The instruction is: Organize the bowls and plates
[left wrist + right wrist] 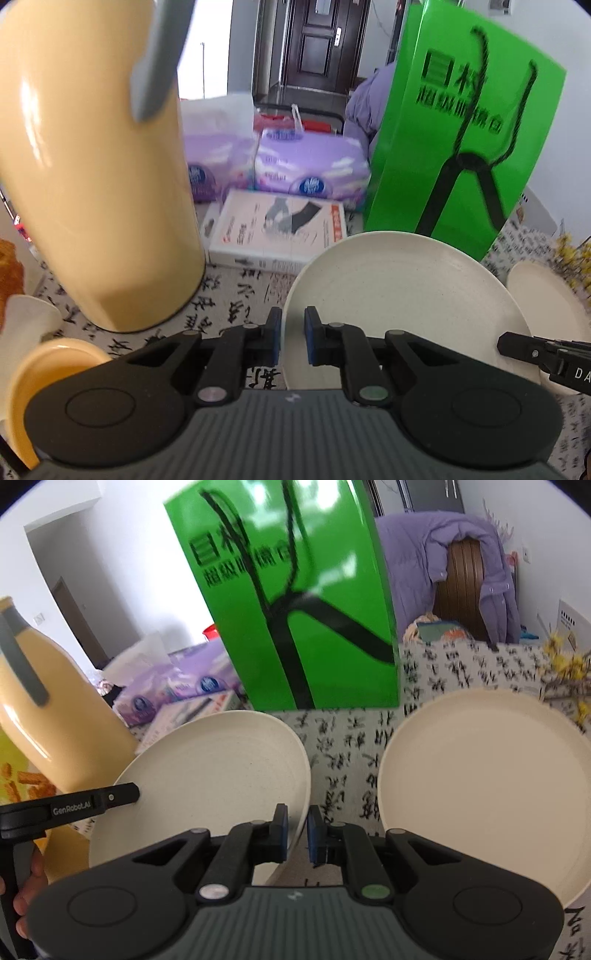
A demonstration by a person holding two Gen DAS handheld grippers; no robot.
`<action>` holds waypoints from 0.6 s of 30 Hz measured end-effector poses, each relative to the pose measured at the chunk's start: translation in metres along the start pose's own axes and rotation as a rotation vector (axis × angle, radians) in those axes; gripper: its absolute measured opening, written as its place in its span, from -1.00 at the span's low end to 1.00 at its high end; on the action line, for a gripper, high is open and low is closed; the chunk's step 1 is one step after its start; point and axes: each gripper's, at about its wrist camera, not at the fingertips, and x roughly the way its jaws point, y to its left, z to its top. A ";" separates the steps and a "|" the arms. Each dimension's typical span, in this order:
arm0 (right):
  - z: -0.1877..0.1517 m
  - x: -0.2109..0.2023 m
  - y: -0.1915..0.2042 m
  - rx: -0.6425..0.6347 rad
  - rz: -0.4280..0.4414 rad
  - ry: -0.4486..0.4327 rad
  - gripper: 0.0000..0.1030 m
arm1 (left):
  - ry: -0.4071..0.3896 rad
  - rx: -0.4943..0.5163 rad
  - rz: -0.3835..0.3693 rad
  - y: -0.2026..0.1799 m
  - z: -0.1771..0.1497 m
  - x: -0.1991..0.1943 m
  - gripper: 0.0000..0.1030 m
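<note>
Because the left hand-held gripper (292, 336) pinches only the near-left rim of the round cream speckled plate (399, 306), fingers nearly closed, it could slip or tip against the tall glossy yellow flask (96, 177) on the calligraphy-print surface (236, 295). In the right view, the right hand-held gripper (297, 830) clamps that plate's right rim; a second cream plate (487, 775) lies beside it, before the green paper bag (295, 602) in a cluttered room.
</note>
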 end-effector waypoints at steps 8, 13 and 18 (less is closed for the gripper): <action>0.011 -0.057 0.014 -0.024 0.013 -0.059 -0.80 | -0.070 0.011 0.000 -0.011 0.009 -0.060 -0.76; 0.002 -0.093 0.025 -0.040 0.021 -0.083 -0.80 | -0.101 0.006 0.006 -0.012 -0.002 -0.099 -0.76; -0.012 -0.125 0.034 -0.048 0.031 -0.097 -0.80 | -0.109 -0.026 -0.001 -0.009 -0.022 -0.132 -0.76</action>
